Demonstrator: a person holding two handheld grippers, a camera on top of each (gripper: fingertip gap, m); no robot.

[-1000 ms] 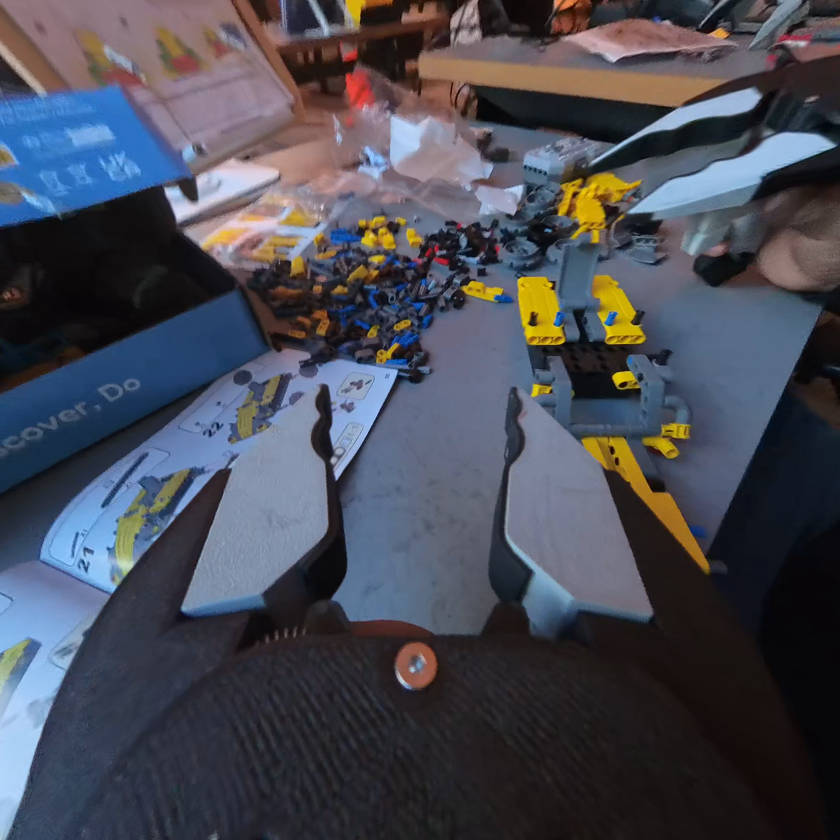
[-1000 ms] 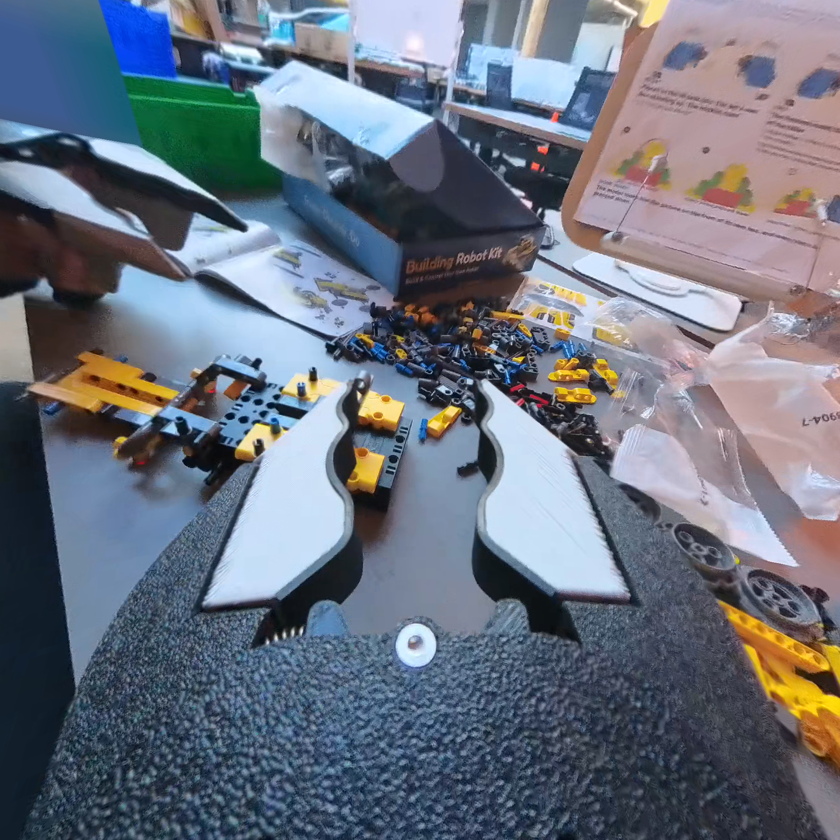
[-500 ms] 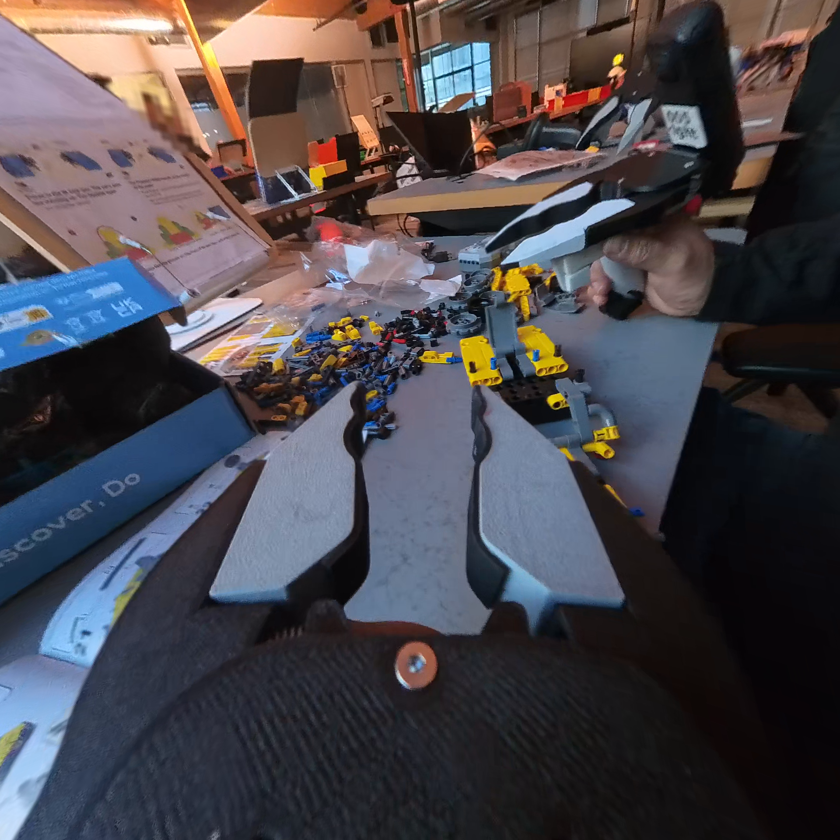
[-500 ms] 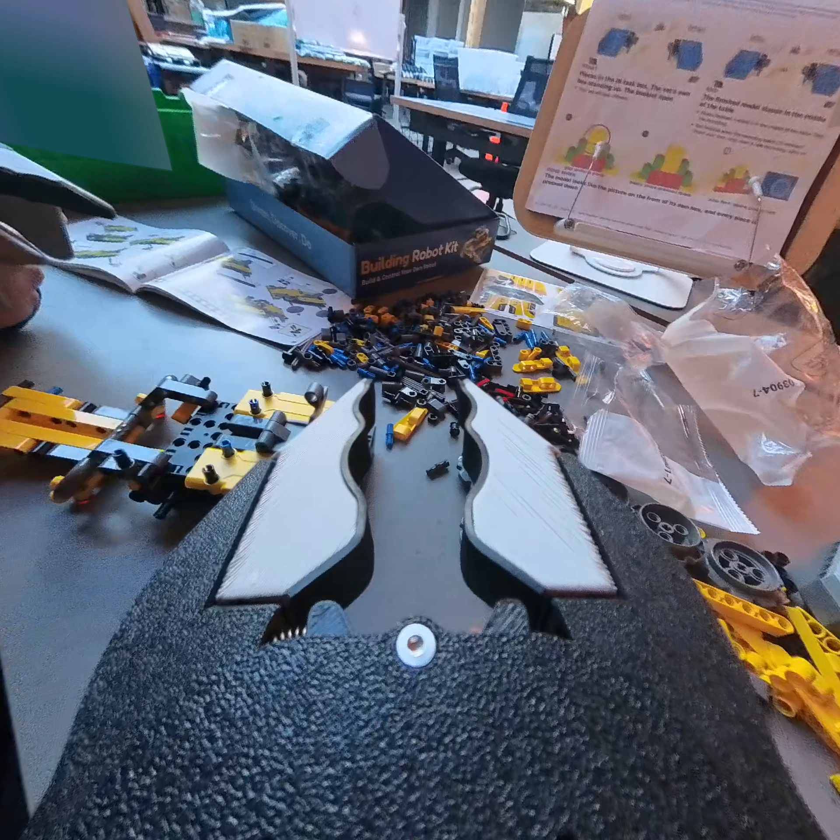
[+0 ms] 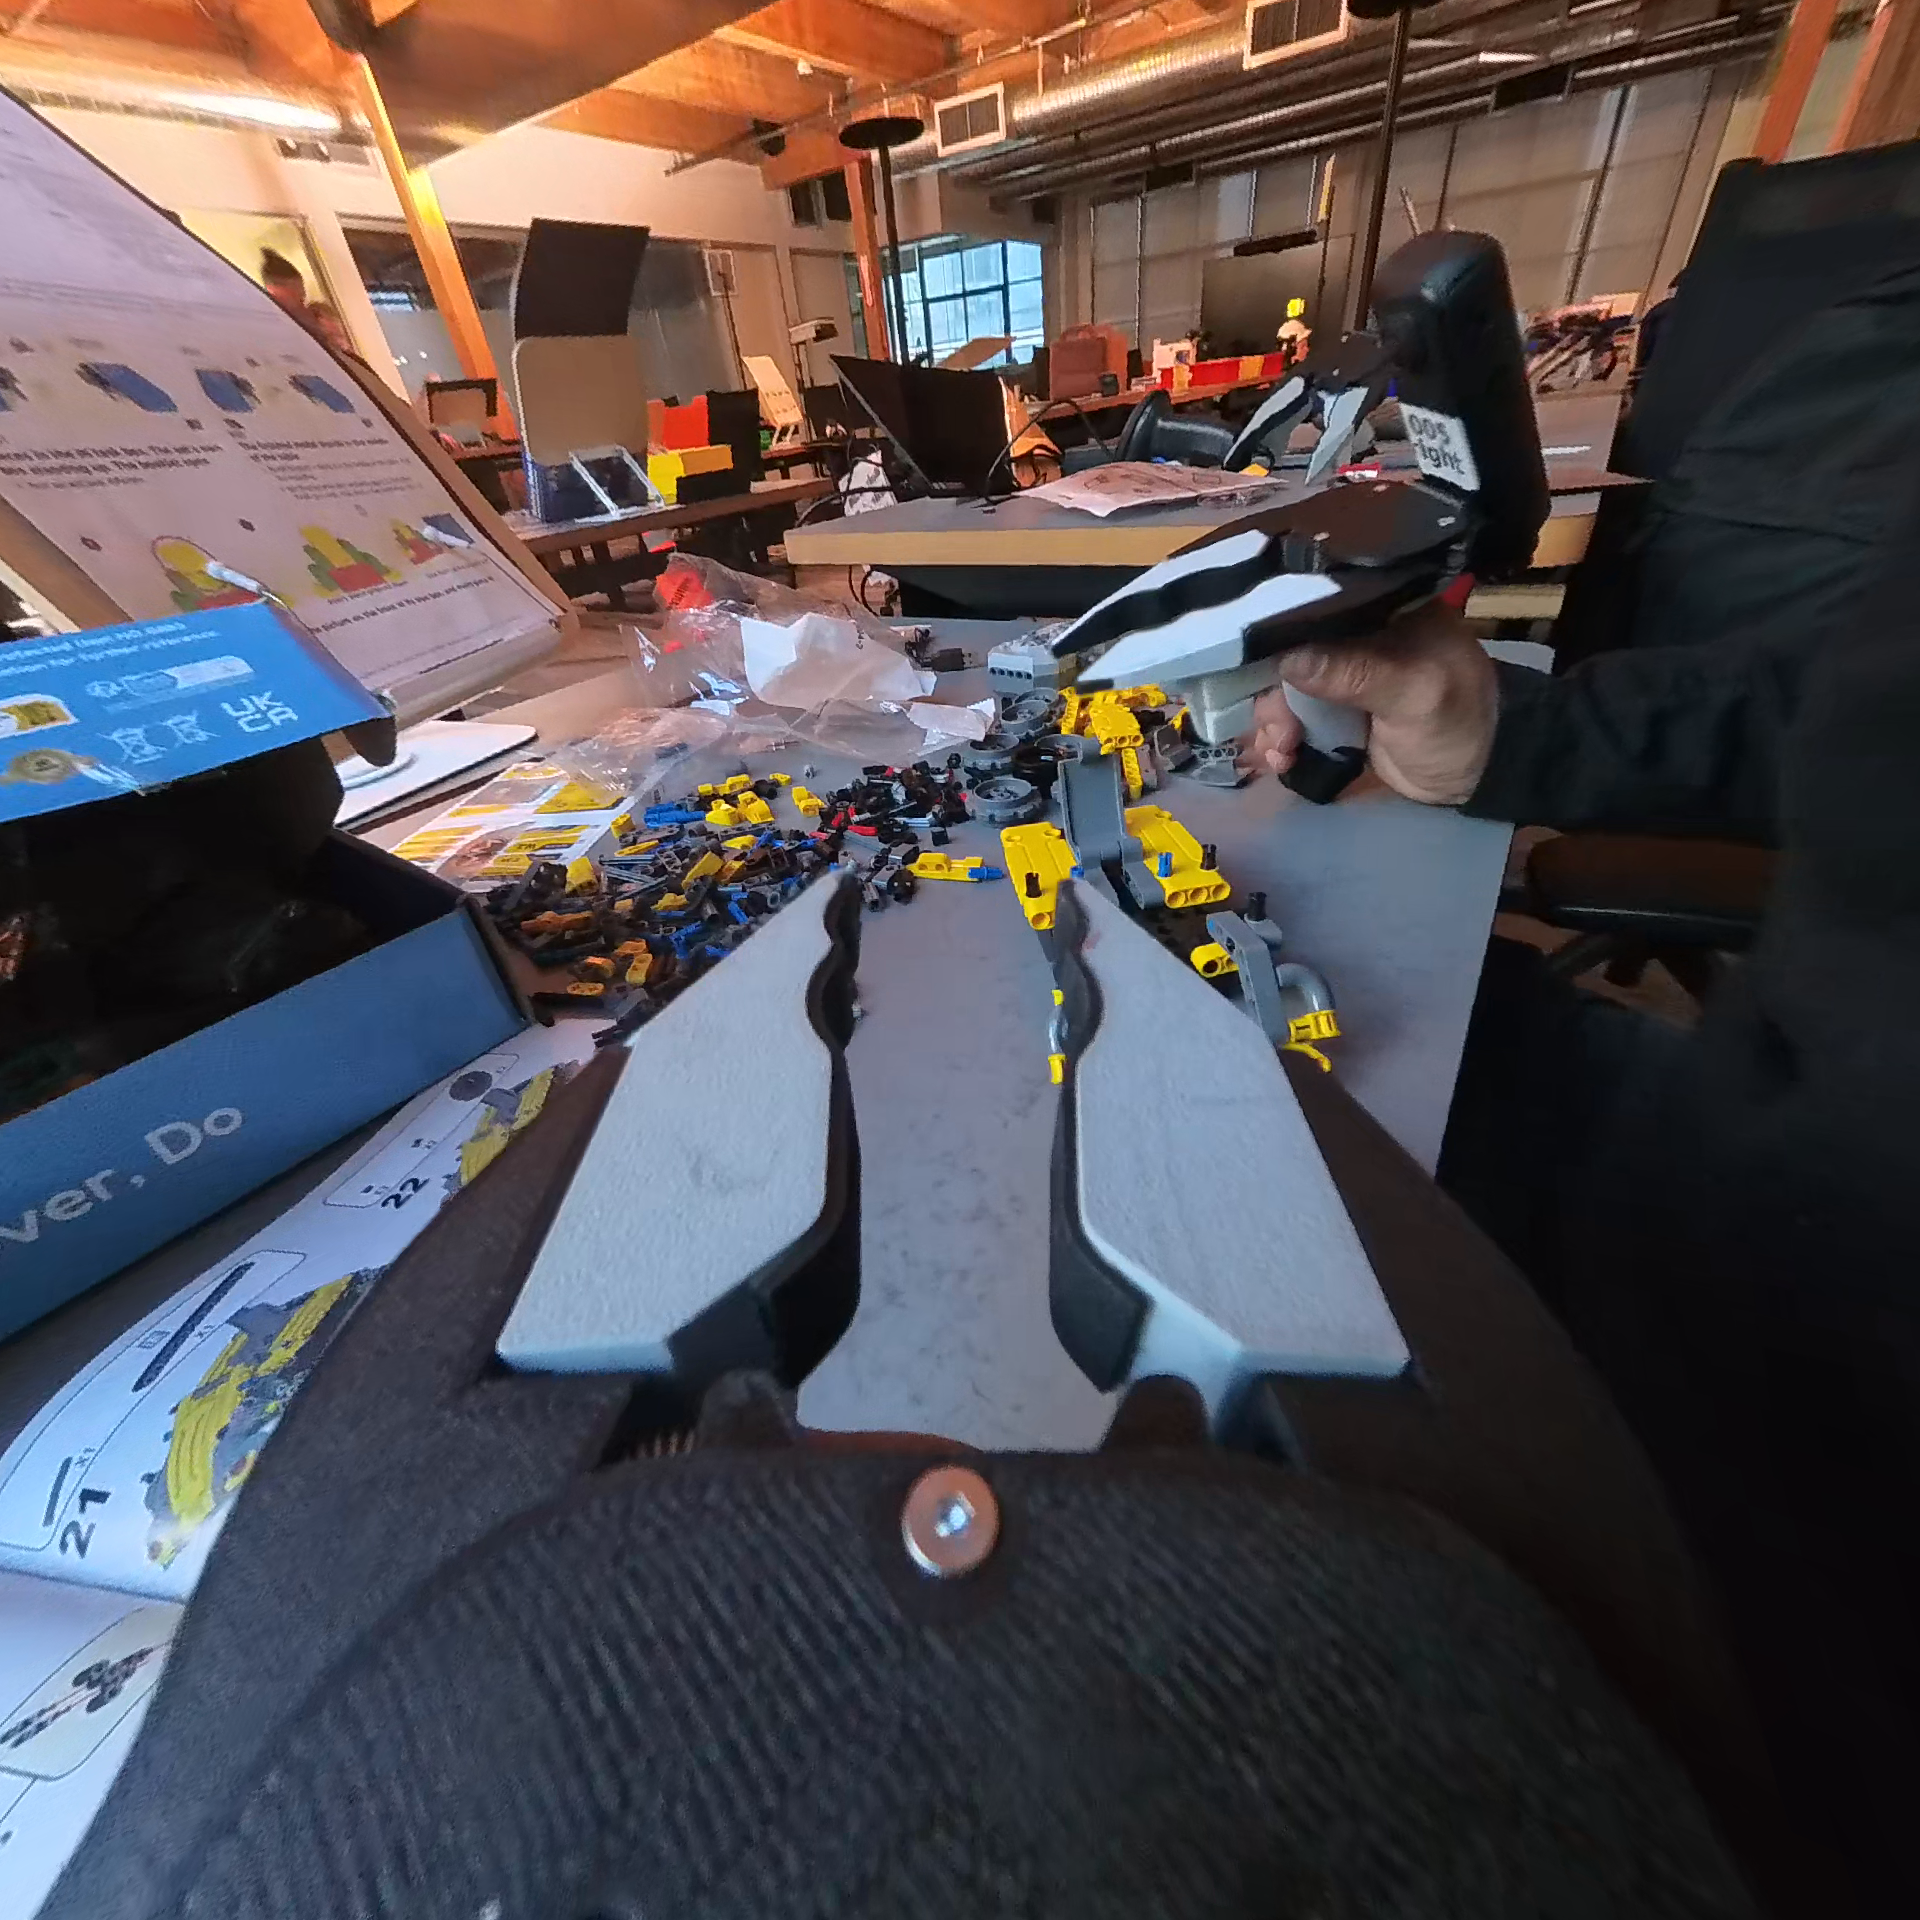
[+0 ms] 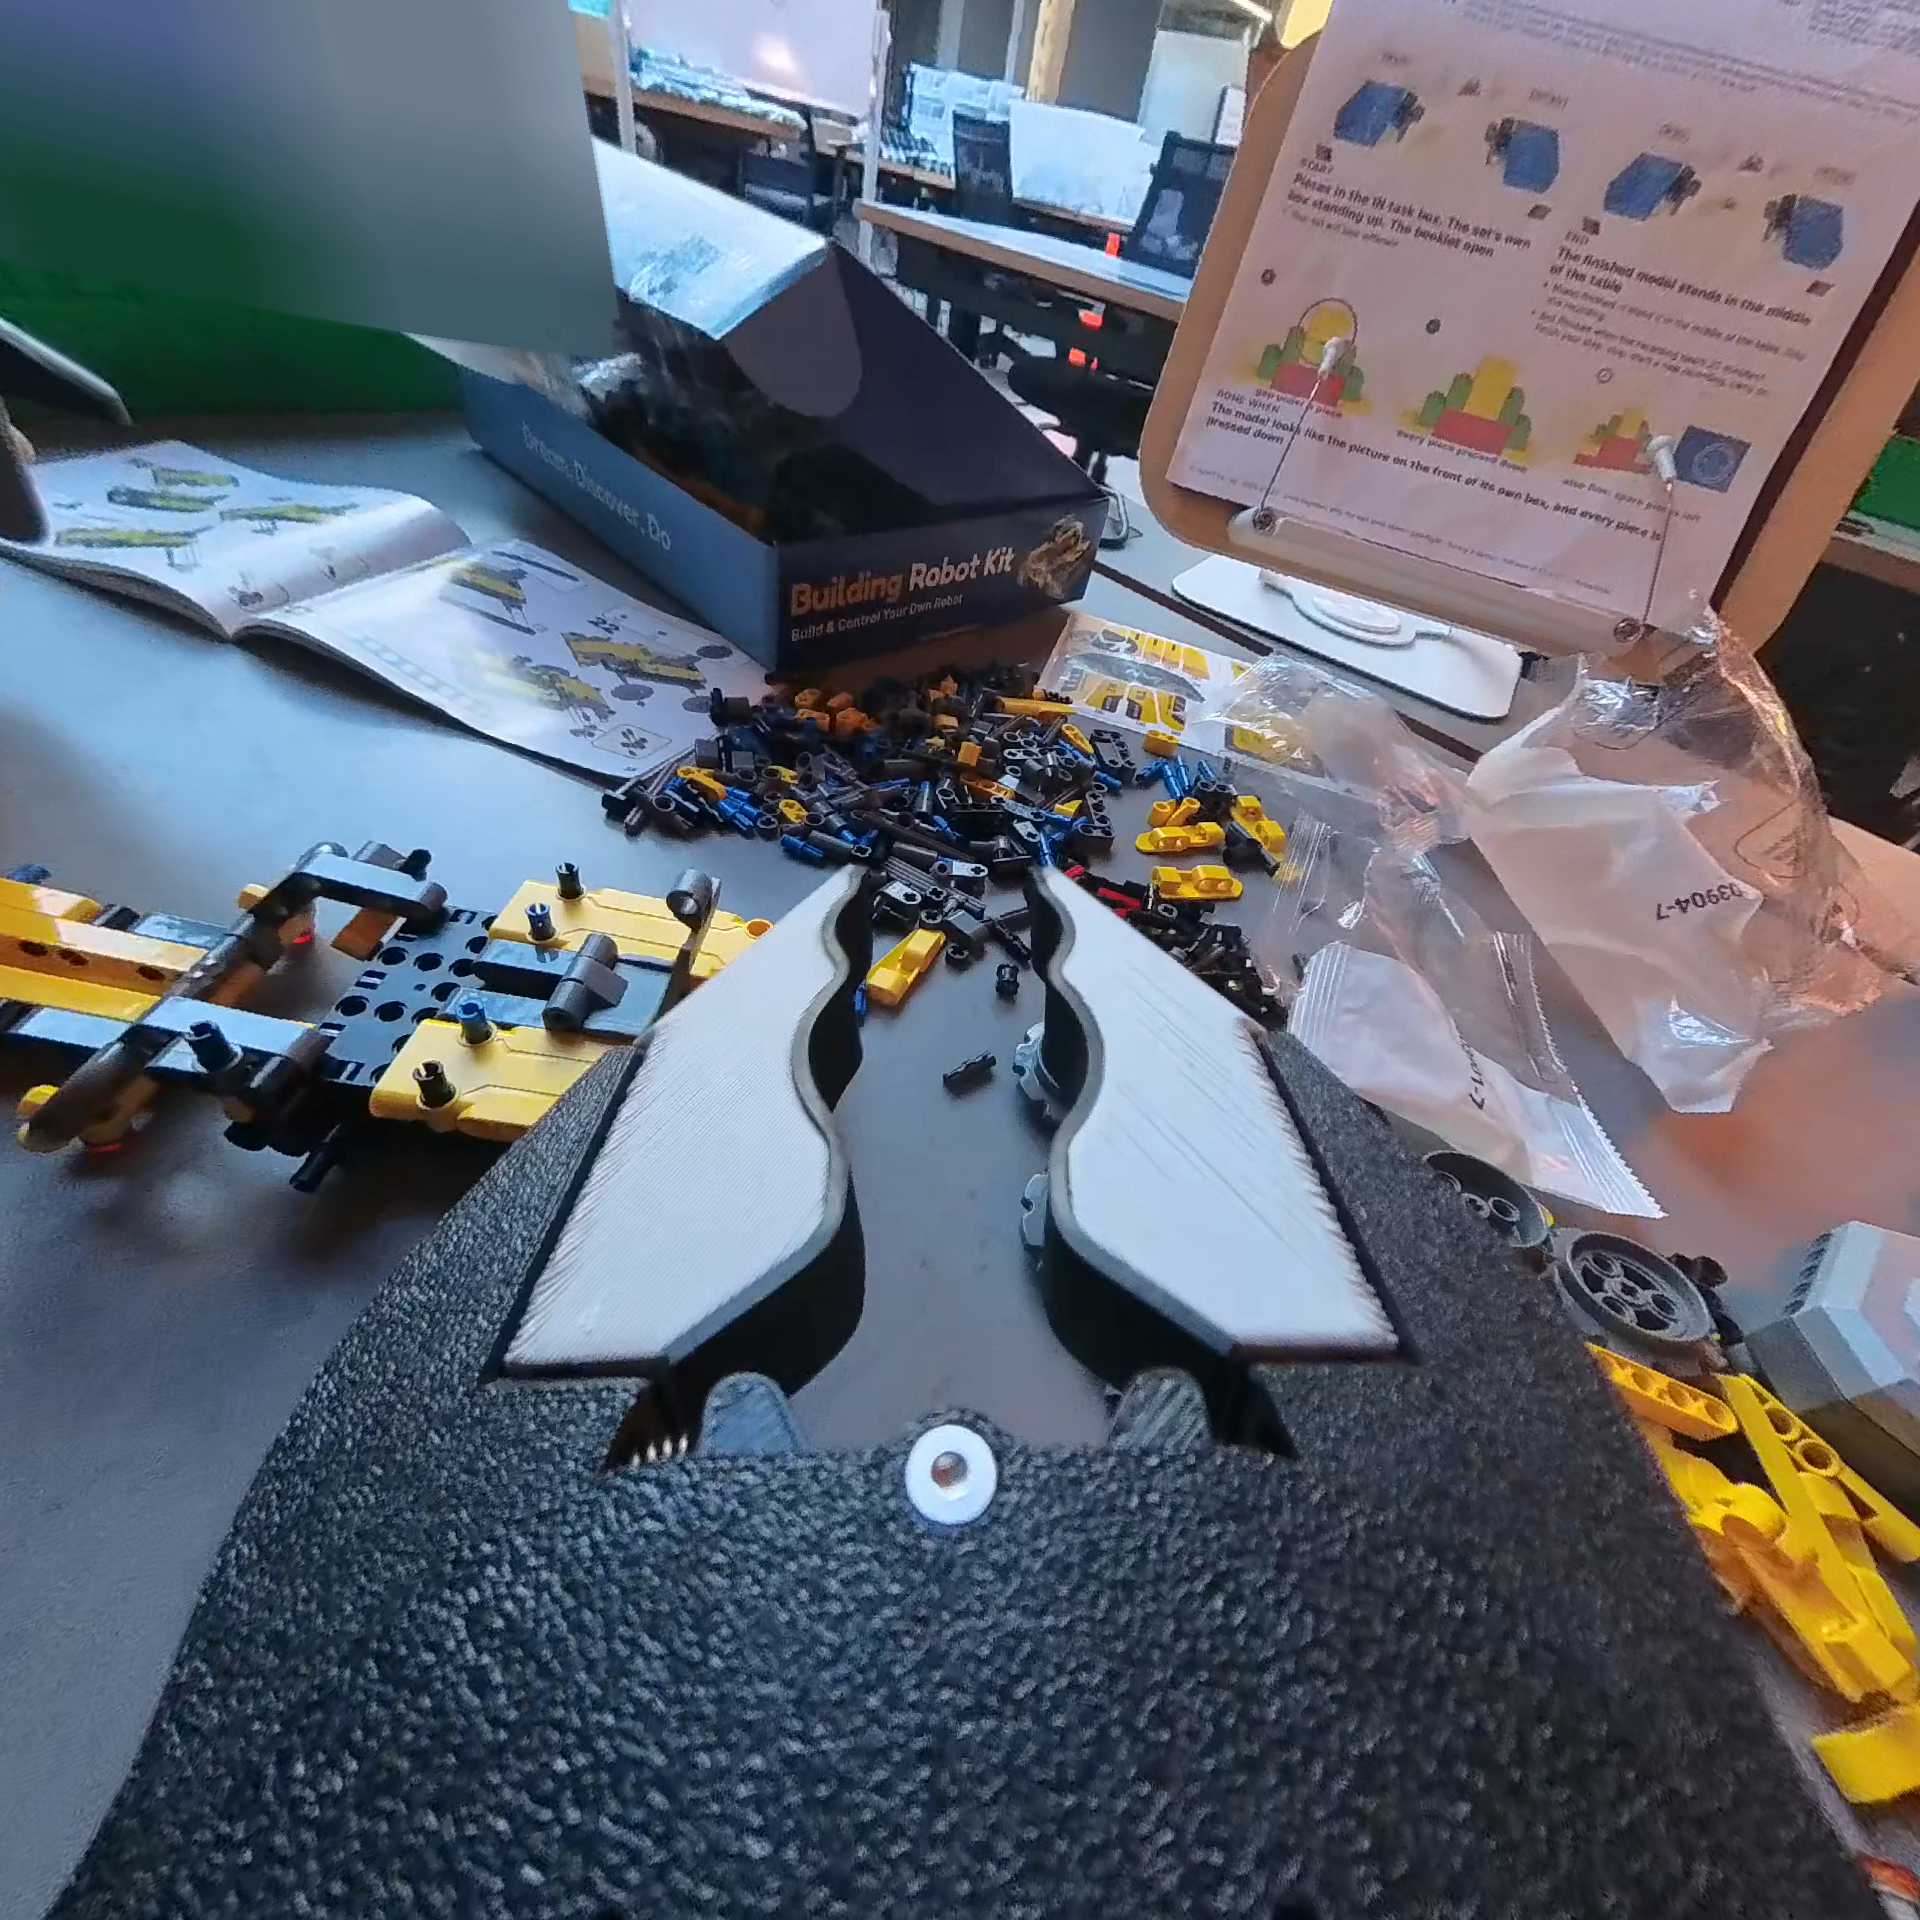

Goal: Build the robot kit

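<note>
Left gripper [image 5: 956, 914]: jaws standing part-open, holding nothing, hovering above bare desk [image 5: 1382, 935].
Right gripper [image 6: 945, 904]: jaws narrowly apart, empty, pointing at the loose-parts pile [image 6: 935, 790].
Half-built yellow model [image 6: 416, 997]: lying lengthwise left of the right jaws.

Yellow-and-black model [image 6: 416, 997], blue box [image 6: 644, 540], grey table [image 6: 208, 748].

On the desk [image 6: 260, 748]: loose parts pile [image 6: 935, 790] centre, open box [image 6: 831, 488] behind it, booklet [image 6: 364, 592] left of box, part-built frame [image 6: 395, 997] front-left, plastic bags [image 6: 1558, 914] right, sign stand [image 6: 1558, 312] behind bags.
</note>
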